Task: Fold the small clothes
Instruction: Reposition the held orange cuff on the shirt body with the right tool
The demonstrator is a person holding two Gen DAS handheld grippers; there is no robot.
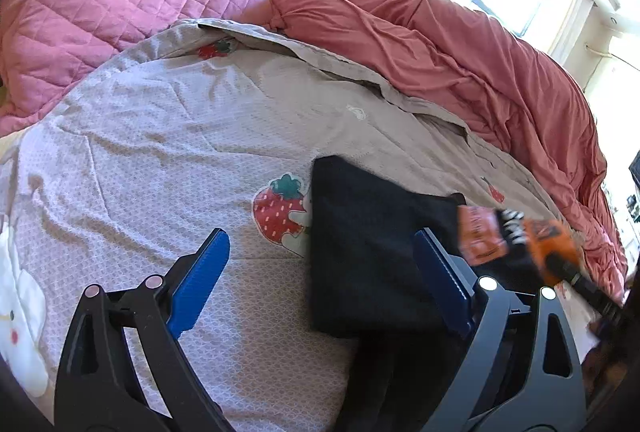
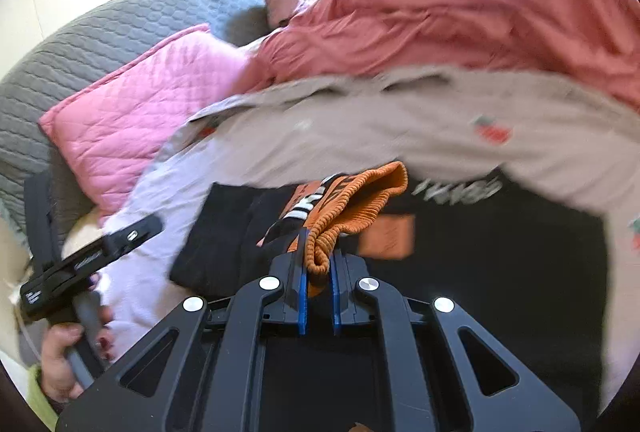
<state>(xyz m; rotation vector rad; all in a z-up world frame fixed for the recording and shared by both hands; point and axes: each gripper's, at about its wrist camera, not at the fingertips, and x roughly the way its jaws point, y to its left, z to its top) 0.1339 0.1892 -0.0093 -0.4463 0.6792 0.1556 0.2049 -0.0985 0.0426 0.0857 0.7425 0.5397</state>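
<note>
Your right gripper (image 2: 318, 272) jaws pinch the orange cuff (image 2: 352, 207); lift slowly, and keep the wide-open, empty left gripper (image 1: 320, 280) beside the black cloth (image 1: 372, 252).

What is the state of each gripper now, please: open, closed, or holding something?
Left gripper: open, holding nothing, above the folded black garment.
Right gripper: closed on the orange ribbed cuff.
</note>
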